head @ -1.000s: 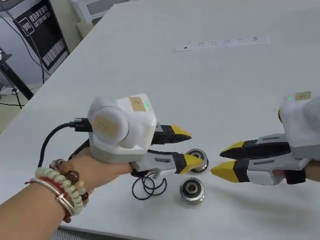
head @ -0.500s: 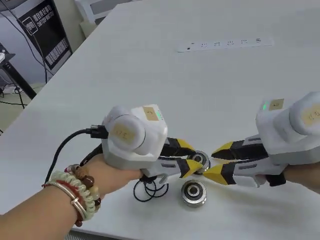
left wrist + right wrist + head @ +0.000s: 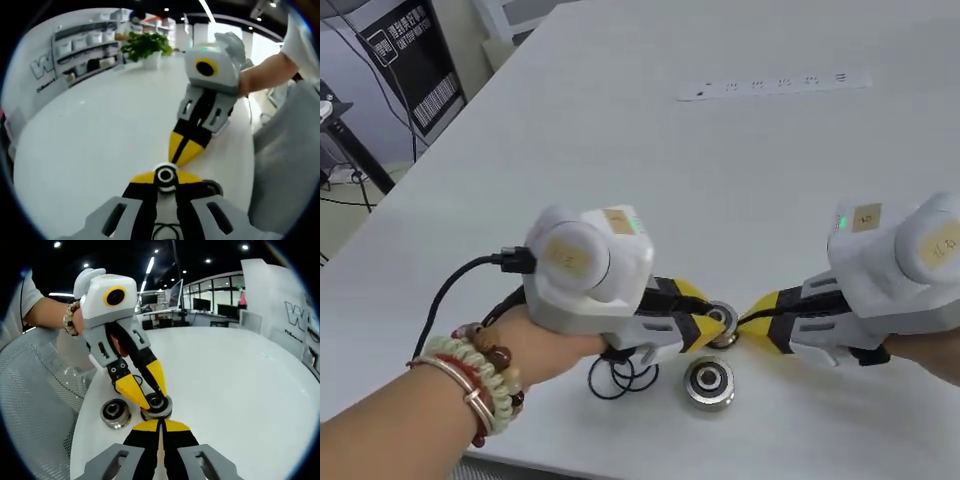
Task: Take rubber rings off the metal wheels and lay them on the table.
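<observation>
One metal wheel (image 3: 158, 407) between left tongs (image 3: 709, 312), rings (image 3: 619, 376) beside

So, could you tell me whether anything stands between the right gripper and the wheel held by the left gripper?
Nothing visible does: the right gripper sits tip-first at the wheel in the left gripper; the second wheel lies aside.

Rig notes. The left gripper (image 3: 701, 312) has a white rounded housing (image 3: 588, 268) with a tan disc on its end cap. A tan sticker and a green light sit on top of that housing. A black cable (image 3: 470, 267) plugs into the housing's rear. Ahead of the housing are a grey-white frame and black jaws with yellow tips. The right gripper (image 3: 750, 318) is the same build. Behind the housing the wrist wears bracelets (image 3: 470, 375): pale beads, brown beads, red cord, metal bangle. The sleeve (image 3: 22, 287) is short and white.
</observation>
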`<state>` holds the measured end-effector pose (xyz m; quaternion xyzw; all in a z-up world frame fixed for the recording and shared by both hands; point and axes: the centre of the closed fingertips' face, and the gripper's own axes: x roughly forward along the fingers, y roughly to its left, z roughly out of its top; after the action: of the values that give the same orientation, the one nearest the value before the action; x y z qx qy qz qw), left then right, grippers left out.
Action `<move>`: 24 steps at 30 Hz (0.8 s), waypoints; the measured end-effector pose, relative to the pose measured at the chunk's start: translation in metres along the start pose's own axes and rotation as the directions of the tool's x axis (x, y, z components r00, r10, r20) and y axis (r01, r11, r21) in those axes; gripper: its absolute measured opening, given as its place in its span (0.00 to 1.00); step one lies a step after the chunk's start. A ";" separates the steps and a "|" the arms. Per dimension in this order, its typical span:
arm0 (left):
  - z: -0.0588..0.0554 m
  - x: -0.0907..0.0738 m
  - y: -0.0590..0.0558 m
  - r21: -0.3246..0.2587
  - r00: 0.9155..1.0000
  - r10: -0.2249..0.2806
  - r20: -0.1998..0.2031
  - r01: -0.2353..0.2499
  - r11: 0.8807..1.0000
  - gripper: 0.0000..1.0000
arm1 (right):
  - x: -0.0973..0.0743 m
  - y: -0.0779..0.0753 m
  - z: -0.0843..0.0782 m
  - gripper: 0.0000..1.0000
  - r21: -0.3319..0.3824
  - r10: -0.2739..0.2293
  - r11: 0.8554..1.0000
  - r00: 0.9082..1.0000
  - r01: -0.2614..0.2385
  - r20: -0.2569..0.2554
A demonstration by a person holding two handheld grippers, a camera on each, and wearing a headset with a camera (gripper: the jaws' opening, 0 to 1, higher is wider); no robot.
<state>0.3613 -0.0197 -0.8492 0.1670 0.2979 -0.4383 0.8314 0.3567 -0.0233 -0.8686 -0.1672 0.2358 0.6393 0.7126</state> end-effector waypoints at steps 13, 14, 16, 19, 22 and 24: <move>-0.001 0.000 -0.002 0.038 1.000 0.001 -0.002 -0.001 0.999 0.12 | -0.010 -0.004 0.011 0.00 0.554 -0.024 0.830 0.989 -0.063 0.148; -0.001 0.000 -0.002 0.035 1.000 0.001 0.000 -0.001 0.999 0.12 | -0.009 -0.004 0.013 0.00 0.569 -0.020 0.819 0.988 -0.070 0.150; -0.002 0.000 -0.002 0.028 1.000 0.001 0.004 -0.001 1.000 0.12 | -0.006 -0.002 0.018 0.00 0.545 -0.016 0.836 0.989 -0.067 0.147; -0.002 0.000 -0.002 0.033 1.000 0.006 0.006 -0.007 0.999 0.12 | -0.004 0.001 0.025 0.00 0.532 -0.005 0.843 0.987 -0.081 0.159; -0.002 0.000 -0.003 0.042 1.000 0.002 0.007 -0.002 0.999 0.12 | -0.002 0.013 0.042 0.00 0.478 0.018 0.872 0.983 -0.105 0.183; -0.003 0.000 -0.001 0.048 1.000 0.016 0.011 -0.017 0.999 0.12 | -0.002 0.014 0.045 0.00 0.481 0.039 0.865 0.974 -0.145 0.222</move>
<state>0.3594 -0.0181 -0.8516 0.1870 0.2815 -0.4393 0.8323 0.3477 0.0010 -0.8295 0.0989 0.3247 0.6047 0.7205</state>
